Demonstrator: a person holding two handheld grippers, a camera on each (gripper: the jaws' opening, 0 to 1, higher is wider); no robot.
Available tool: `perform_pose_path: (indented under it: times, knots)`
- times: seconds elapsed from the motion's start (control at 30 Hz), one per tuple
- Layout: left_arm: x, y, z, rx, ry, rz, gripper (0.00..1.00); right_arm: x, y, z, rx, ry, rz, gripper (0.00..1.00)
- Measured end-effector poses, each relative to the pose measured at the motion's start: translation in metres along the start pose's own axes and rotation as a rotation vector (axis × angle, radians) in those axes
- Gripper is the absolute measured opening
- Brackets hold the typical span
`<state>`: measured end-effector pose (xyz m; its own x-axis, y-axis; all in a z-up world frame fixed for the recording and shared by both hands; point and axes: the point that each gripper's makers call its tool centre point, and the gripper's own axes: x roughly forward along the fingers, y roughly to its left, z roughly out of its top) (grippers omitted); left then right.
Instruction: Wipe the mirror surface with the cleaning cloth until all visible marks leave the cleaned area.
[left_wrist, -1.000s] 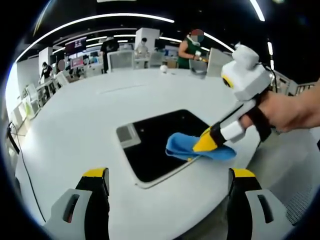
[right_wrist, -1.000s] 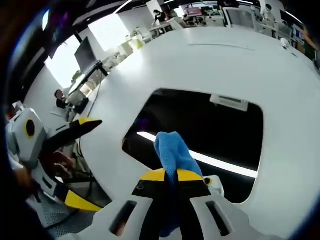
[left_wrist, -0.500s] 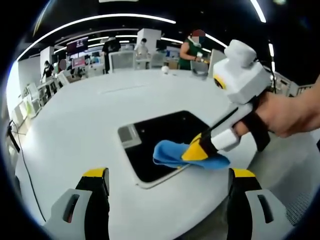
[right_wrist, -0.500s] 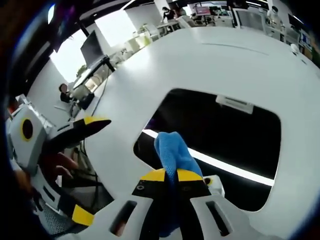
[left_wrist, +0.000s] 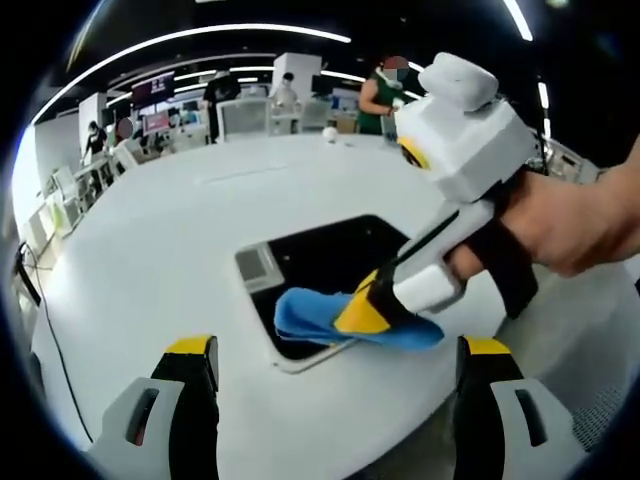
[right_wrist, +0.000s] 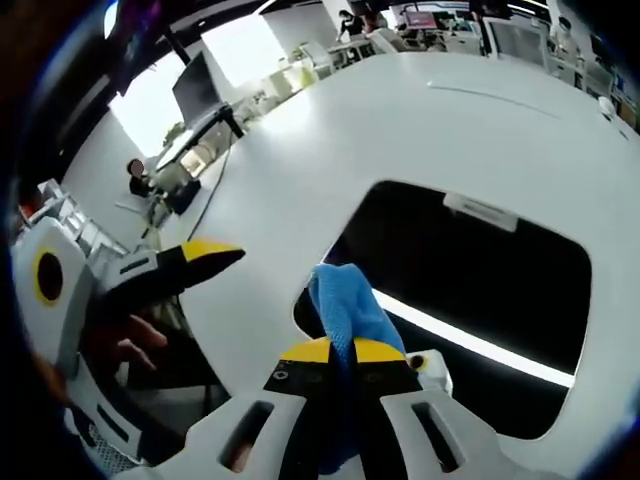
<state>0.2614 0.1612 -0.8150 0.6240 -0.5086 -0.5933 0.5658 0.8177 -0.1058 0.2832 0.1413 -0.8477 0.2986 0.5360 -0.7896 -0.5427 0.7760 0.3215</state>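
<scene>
A broad white table (left_wrist: 150, 250) spreads ahead of both sets of jaws, carrying the dark mirror (left_wrist: 320, 262), a rounded rectangular panel lying flat with a pale label at one short end. In the left gripper view the mirror sits ahead of and between the left gripper's (left_wrist: 335, 365) two yellow-tipped jaws, which stand wide apart with nothing between them, above the table's near edge. The right gripper (left_wrist: 362, 310) reaches in from the right of that view, held by a person's hand (left_wrist: 570, 225), its tips pressed down on the mirror's near edge. Its jaws are clamped on the blue cleaning cloth (left_wrist: 330, 318), which spreads flat under the tips, part on the glass and part over the mirror's rim. In the right gripper view the cloth (right_wrist: 345, 315) rises bunched from between the closed jaws, with the mirror (right_wrist: 470, 290) just beyond, a bright light strip reflected across it.
</scene>
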Motion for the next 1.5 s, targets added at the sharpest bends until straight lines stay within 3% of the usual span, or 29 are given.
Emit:
perform_pose_path:
  times: [0.67,0.8,1.5]
  knots:
    - [0.0,0.003,0.001,-0.008,-0.001,0.01,1.0,0.009,0.01,0.007,-0.058,0.019,0.019,0.01]
    - [-0.001,0.002,0.001,-0.014,-0.004,0.012,1.0,0.012,0.015,0.009,-0.129,0.011,0.022,0.01]
    - [0.0,0.005,0.001,-0.022,-0.008,0.015,1.0,0.017,0.022,0.013,-0.136,0.012,0.077,0.01]
